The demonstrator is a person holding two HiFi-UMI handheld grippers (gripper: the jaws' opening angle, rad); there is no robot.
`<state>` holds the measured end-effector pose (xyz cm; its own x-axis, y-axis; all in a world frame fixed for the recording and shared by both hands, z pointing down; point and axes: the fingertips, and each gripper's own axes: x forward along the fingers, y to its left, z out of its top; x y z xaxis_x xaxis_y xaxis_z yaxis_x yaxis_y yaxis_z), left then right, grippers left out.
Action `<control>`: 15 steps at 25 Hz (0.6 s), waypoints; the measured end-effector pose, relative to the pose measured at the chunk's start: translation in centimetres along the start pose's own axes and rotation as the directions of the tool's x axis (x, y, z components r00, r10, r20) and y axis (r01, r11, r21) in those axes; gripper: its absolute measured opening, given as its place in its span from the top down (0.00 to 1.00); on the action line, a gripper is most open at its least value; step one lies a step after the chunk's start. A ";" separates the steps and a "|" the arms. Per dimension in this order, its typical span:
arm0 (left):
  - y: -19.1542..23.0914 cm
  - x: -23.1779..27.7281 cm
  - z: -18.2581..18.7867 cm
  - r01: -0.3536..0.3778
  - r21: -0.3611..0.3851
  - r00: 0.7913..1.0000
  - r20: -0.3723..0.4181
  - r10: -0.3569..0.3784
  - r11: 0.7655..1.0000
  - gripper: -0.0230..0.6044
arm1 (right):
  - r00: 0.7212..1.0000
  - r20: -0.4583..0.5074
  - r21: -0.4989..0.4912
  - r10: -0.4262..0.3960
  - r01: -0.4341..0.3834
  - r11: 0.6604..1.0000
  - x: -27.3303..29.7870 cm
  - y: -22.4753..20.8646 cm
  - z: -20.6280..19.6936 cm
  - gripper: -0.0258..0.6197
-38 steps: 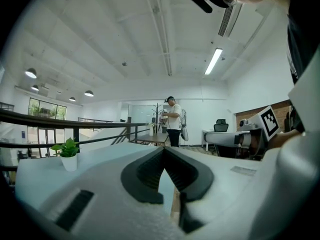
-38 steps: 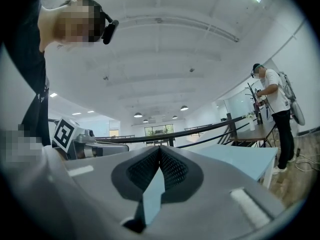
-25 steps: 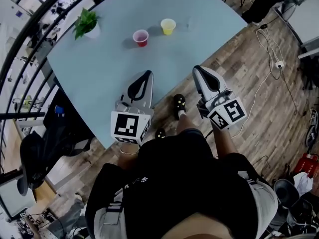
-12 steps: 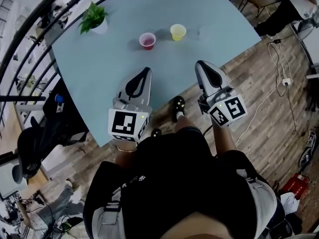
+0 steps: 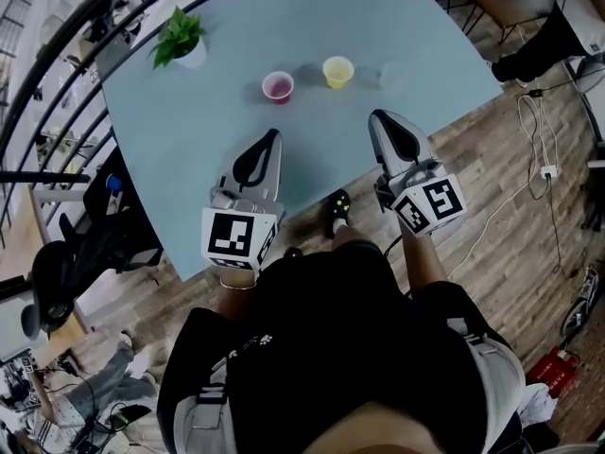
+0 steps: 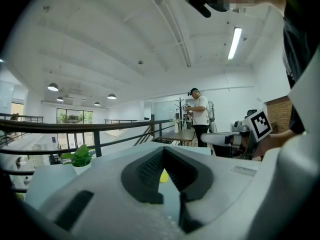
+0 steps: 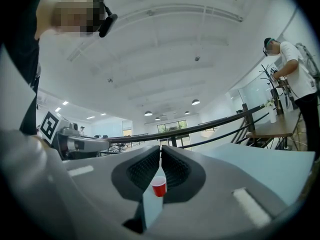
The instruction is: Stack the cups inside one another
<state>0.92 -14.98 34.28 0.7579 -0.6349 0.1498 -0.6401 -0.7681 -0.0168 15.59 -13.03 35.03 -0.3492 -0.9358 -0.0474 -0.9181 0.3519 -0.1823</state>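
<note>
Left tool [image 5: 273,134] and right tool [image 5: 377,116], both clenched and empty, hover over the counter's [image 5: 189,140] near edge, facing the red cup [image 5: 278,86] and yellow cup [image 5: 337,71], which stand apart side by side, a potted plant [image 5: 181,41] further left.

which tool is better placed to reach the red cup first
left, probably: in the head view the left tool is closest to the red cup; the right tool sits farther right, nearer the yellow cup

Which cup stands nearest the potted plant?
The red cup, at the left end of the row. The yellow cup stands to its right, farther from the plant.
</note>
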 end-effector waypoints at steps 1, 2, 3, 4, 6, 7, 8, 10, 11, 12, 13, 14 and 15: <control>0.0 0.2 0.1 -0.004 0.000 1.000 0.001 0.004 1.000 0.98 | 1.000 -0.001 0.000 -0.002 0.002 1.000 0.1 -0.4 0.0 0.96; 0.0 0.4 0.2 -0.009 0.000 1.000 0.001 0.009 1.000 0.98 | 1.000 -0.003 0.000 -0.004 0.004 1.000 0.1 -0.7 -0.1 0.96; 0.0 0.7 0.2 -0.013 0.000 1.000 0.000 0.013 1.000 0.98 | 1.000 -0.006 -0.001 -0.006 0.006 1.000 0.2 -1.1 -0.2 0.96; 0.0 1.0 0.3 -0.018 0.001 1.000 0.000 0.018 1.000 0.98 | 1.000 -0.010 -0.001 -0.007 0.007 1.000 0.3 -1.4 -0.2 0.96; -0.1 1.5 0.5 -0.025 0.004 1.000 0.001 0.025 1.000 0.98 | 1.000 -0.021 -0.003 -0.007 0.007 1.000 0.6 -2.2 -0.4 0.96; -0.1 1.8 0.6 -0.028 0.004 1.000 0.002 0.028 1.000 0.98 | 1.000 -0.028 -0.005 -0.007 0.007 1.000 0.8 -2.6 -0.6 0.95; 0.0 2.0 0.6 -0.031 0.003 1.000 0.003 0.031 1.000 0.98 | 0.999 -0.035 -0.007 -0.007 0.007 1.000 1.2 -2.9 -0.8 0.95; 0.5 2.4 0.4 -0.041 -0.001 0.999 0.000 0.041 0.999 0.98 | 0.999 -0.047 -0.009 -0.002 0.002 1.000 2.0 -3.4 -1.4 0.94; 0.7 2.6 0.3 -0.048 -0.001 0.999 -0.003 0.048 0.999 0.98 | 0.999 -0.050 -0.007 0.001 -0.001 1.000 2.4 -3.7 -1.7 0.94; 0.9 2.9 0.2 -0.056 -0.001 0.998 -0.007 0.056 0.998 0.98 | 0.998 -0.055 -0.005 0.005 -0.005 1.000 2.8 -3.9 -2.0 0.93; 1.1 3.1 0.2 -0.063 0.000 0.998 -0.011 0.063 0.998 0.98 | 0.998 -0.060 -0.003 0.008 -0.008 1.000 3.2 -4.3 -2.2 0.92; 1.2 3.4 0.1 -0.071 0.000 0.997 -0.014 0.071 0.997 0.98 | 0.998 -0.066 -0.001 0.011 -0.011 1.000 3.6 -4.6 -2.5 0.92; 1.3 3.6 0.1 -0.079 -0.001 0.997 -0.016 0.079 0.997 0.98 | 0.997 -0.072 0.000 0.014 -0.014 1.000 4.0 -5.0 -2.8 0.91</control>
<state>2.83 -18.32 34.67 0.7027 -0.6923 0.1642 -0.6982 -0.7153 -0.0276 18.28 -18.46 38.50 -0.3745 -0.9270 0.0207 -0.9131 0.3648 -0.1819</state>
